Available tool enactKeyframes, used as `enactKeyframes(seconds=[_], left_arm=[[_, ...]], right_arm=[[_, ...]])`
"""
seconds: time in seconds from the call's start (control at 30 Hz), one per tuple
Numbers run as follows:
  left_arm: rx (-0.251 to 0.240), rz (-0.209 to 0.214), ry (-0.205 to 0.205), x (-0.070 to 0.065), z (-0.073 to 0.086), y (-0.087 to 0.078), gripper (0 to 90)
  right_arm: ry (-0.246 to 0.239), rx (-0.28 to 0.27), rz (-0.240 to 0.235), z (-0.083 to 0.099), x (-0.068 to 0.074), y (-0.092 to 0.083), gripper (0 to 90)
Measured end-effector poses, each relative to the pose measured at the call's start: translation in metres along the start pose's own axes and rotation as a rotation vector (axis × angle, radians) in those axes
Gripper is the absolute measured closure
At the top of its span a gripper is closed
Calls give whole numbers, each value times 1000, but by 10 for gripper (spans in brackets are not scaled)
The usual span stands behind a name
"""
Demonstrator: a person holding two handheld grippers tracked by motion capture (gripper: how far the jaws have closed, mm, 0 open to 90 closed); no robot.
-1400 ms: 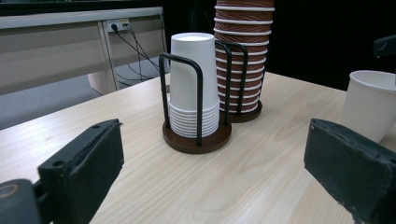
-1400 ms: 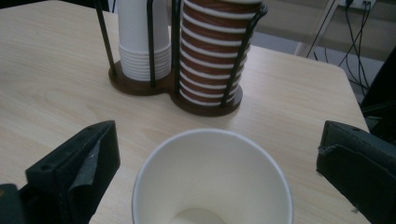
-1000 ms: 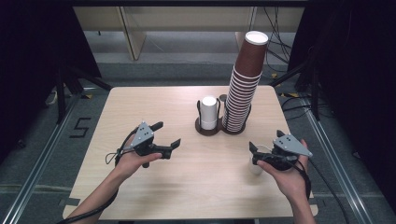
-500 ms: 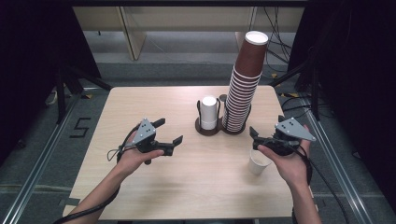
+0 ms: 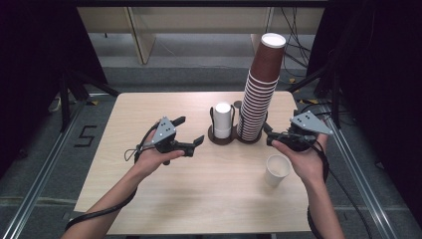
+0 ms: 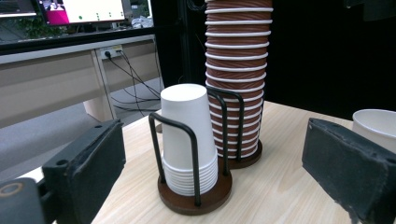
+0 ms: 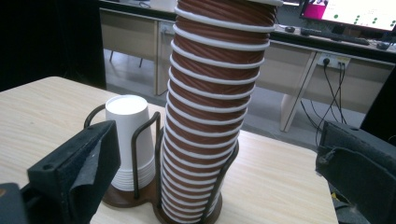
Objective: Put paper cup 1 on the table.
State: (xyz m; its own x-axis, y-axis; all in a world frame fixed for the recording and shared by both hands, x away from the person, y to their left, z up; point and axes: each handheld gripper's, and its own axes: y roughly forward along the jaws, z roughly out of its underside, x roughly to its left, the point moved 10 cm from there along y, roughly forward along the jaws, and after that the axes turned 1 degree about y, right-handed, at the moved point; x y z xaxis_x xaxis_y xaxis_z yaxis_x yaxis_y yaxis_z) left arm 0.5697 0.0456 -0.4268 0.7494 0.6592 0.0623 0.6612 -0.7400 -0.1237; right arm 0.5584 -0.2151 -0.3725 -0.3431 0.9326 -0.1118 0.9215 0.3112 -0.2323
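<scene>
Cups are the business on this bench [image 5: 149, 199]. Working left to right from the high view.

Left claw [image 5: 188, 133]: held in my left hand [image 5: 149, 158] over the left-centre of the bench, jaws spread wide, nothing between them, pointing toward the cup holders. From the left gripper view both jaws frame the white stack with plenty of air on either side.

Middle: short stack of white cups [image 5: 222, 120], upside down, sitting in a dark round holder with wire hoops [image 6: 196, 196]. Just beside it to the right, and joined at the base, a second holder carries the tall stack of brown cups [image 5: 261, 89], which leans slightly to the right at the top. White rims show between the brown sleeves.

Right claw [image 5: 271, 137]: in my right hand [image 5: 303, 162], close beside the foot of the brown stack, jaws wide and empty. The right gripper view has the brown stack standing between the jaws, not touched.

Right front: single white cup [image 5: 276, 170], upright, mouth up, standing on the bench just beside my right hand, apart from the holders.
</scene>
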Motion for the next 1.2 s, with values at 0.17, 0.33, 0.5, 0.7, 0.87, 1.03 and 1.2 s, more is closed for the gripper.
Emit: enactKeyframes(seconds=[0.17, 0.33, 0.5, 0.7, 0.87, 1.03, 1.2], left_arm=[[-6, 0, 9, 0, -5, 6, 55], [-18, 4, 26, -2, -13, 14, 56], [-31, 6, 38, -4, -21, 21, 57], [-46, 14, 51, -7, -30, 27, 57], [-54, 20, 66, -9, -39, 36, 58], [-72, 33, 78, -14, -51, 48, 59], [-86, 45, 95, -18, -62, 60, 60]], right_arm=[[30, 0, -9, -4, 1, 4, 9], [55, -15, -9, -12, 1, 6, 9], [46, -27, -19, -19, 4, 8, 10], [58, -39, -23, -25, 6, 11, 10], [63, -61, -24, -36, 8, 16, 10], [72, -83, -26, -50, 8, 22, 10], [79, -104, -10, -62, 4, 26, 10]])
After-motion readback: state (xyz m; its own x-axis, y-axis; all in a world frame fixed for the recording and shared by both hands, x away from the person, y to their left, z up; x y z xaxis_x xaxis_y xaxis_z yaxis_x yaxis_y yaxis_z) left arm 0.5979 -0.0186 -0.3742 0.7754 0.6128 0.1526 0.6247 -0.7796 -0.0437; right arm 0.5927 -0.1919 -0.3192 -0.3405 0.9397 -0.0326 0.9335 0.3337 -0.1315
